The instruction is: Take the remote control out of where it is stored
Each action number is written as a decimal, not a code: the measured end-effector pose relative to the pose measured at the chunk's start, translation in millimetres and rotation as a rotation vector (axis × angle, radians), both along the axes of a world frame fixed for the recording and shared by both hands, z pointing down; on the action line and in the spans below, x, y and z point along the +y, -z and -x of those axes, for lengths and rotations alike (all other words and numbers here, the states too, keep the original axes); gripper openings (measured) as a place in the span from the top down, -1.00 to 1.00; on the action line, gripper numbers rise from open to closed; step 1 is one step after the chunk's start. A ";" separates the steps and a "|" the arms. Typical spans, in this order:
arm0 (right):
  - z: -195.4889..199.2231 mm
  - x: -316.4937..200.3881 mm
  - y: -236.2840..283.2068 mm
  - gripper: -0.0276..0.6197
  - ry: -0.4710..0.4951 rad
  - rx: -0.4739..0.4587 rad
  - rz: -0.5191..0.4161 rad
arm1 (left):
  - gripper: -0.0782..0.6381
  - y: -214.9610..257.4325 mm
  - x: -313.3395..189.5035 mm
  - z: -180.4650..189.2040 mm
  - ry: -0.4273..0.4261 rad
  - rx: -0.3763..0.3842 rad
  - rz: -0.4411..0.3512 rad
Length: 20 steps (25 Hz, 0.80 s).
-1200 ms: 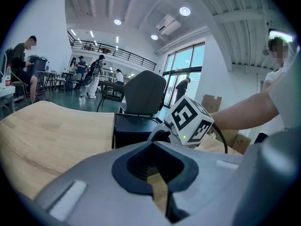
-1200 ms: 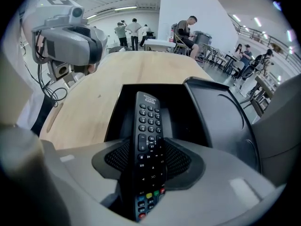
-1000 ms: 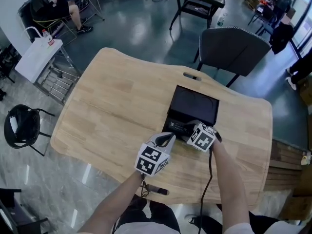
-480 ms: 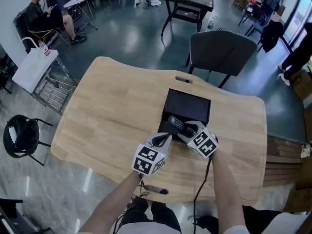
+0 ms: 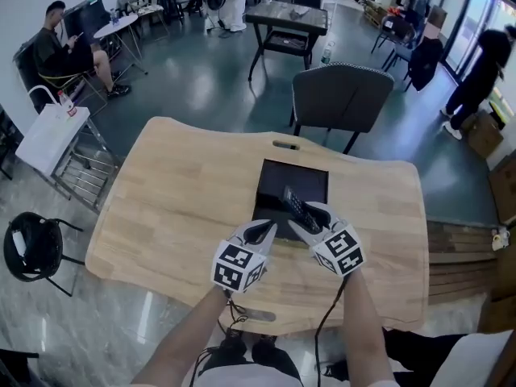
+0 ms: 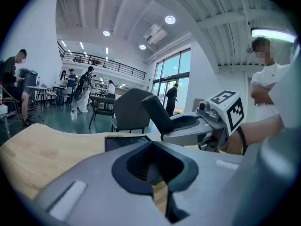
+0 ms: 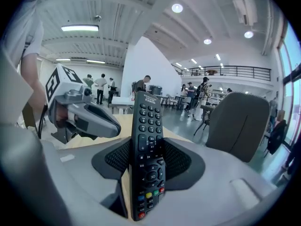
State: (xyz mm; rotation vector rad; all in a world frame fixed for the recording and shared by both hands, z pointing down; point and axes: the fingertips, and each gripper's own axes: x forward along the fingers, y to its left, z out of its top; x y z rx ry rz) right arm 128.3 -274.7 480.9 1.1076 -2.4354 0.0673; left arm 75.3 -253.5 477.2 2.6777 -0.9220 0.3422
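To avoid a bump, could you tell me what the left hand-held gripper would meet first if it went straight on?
The left hand-held gripper would probably meet the black rectangular box first; depth is unclear.

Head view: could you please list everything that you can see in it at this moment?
table: one, light wood, centre
storage box: one, black, middle of the table
remote control: one, black, held over the box's near edge
chair: one, grey, behind the table
stool: one, black, floor at left
bag: one, white, left of the table
side table: one, dark, beyond the chair
people: at least two, dark clothes, one seated far left, one standing far right
left tongs: one, grey, gripping nothing
right tongs: one, grey, closed on the remote control
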 end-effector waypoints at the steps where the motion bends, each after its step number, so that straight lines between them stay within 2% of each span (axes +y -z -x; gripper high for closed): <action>1: -1.6 4.6 11.0 0.21 -0.014 -0.023 -0.021 | 0.78 7.3 1.9 0.0 -0.001 0.007 -0.012; 11: -17.1 58.6 104.8 0.21 -0.122 -0.192 -0.208 | 0.78 77.5 30.2 4.2 -0.026 0.075 -0.133; 20: -21.1 106.5 163.6 0.21 -0.166 -0.316 -0.344 | 0.78 120.9 61.5 -0.9 -0.076 0.100 -0.227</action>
